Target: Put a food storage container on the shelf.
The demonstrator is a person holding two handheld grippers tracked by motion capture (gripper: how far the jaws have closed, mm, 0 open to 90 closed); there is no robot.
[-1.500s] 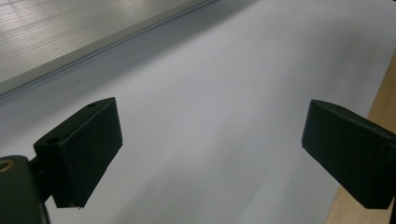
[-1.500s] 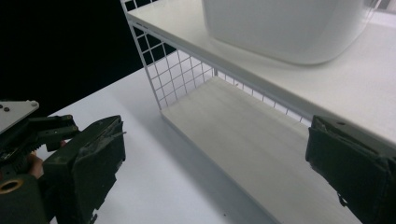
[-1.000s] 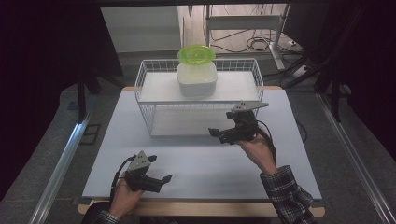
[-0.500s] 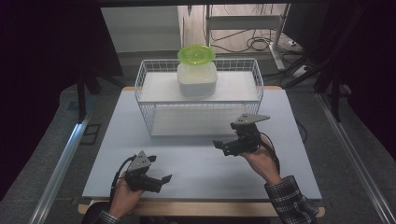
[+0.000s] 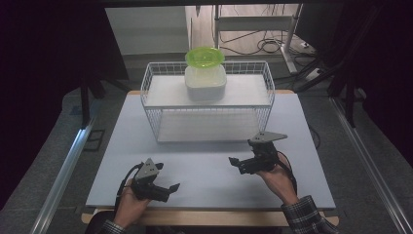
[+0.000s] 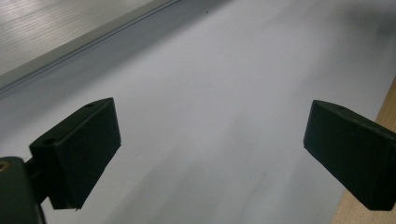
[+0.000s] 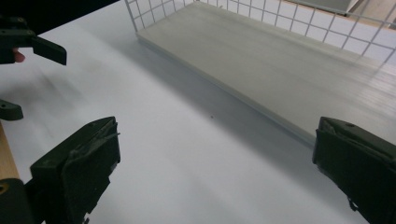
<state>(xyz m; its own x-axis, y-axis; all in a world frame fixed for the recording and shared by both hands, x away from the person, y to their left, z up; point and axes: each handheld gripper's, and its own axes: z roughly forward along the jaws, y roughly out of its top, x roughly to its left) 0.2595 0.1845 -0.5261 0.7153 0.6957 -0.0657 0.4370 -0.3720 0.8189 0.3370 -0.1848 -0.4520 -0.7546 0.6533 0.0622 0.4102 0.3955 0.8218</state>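
Note:
A white wire rack (image 5: 151,83) stands at the back of the white table (image 5: 204,165). On its upper shelf sits a white tub (image 5: 205,83) with a green bowl-shaped lid (image 5: 205,57). My left gripper (image 5: 171,191) hovers near the table's front edge, jaws pointing right, open and empty (image 6: 210,140). My right gripper (image 5: 235,165) is at the front right, jaws pointing left, also open and empty (image 7: 215,158). In the right gripper view the rack's lower board (image 7: 280,60) lies ahead and the left gripper (image 7: 28,42) shows at the top left.
The table's wooden front edge (image 6: 387,107) runs close beside the left gripper. Metal rails (image 5: 63,170) flank the table on the floor. Cables and a shelf frame (image 5: 263,44) lie behind the rack. Bare table surface stretches between the grippers and the rack.
My right gripper has drawn back from the rack's front toward the person. The left gripper has stayed put.

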